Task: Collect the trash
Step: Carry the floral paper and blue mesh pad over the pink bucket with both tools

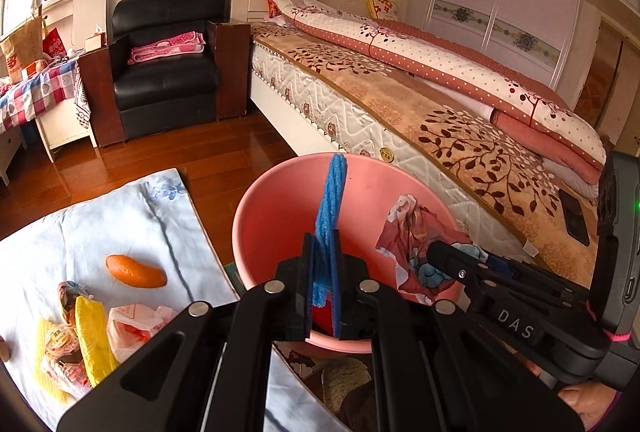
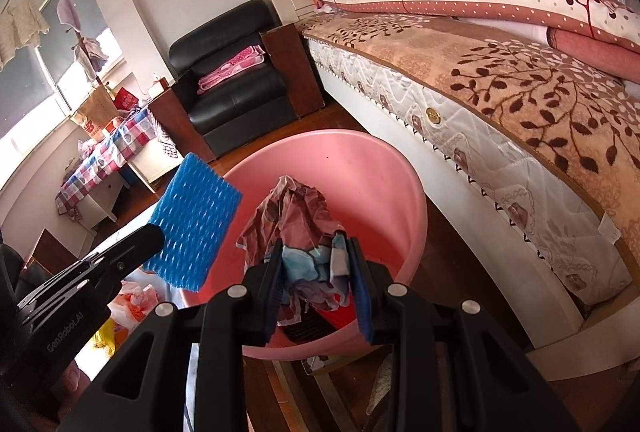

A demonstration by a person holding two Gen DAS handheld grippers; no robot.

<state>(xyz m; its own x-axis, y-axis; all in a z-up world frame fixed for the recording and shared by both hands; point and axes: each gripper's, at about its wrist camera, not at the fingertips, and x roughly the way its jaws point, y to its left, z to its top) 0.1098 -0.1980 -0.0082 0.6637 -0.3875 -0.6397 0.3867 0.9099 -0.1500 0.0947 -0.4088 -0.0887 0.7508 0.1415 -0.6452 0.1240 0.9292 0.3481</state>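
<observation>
Both grippers hang over the pink basin, each carrying a piece of trash, so the step in hand looks like the drop. The left gripper is clamped on a blue foam net, held on edge above the basin's near rim. The right gripper is clamped on a crumpled paper wad, reddish with blue patches, over the basin's middle. The next move seems to call for parting the jaws so each piece falls inside; the net sits close to the rim, so nudging it further in first would be safer.

The basin stands on the floor beside the bed; something dark lies at its bottom, too hidden to name. More trash waits on the pale cloth to the left: an orange peel, a yellow wrapper and a plastic bag
</observation>
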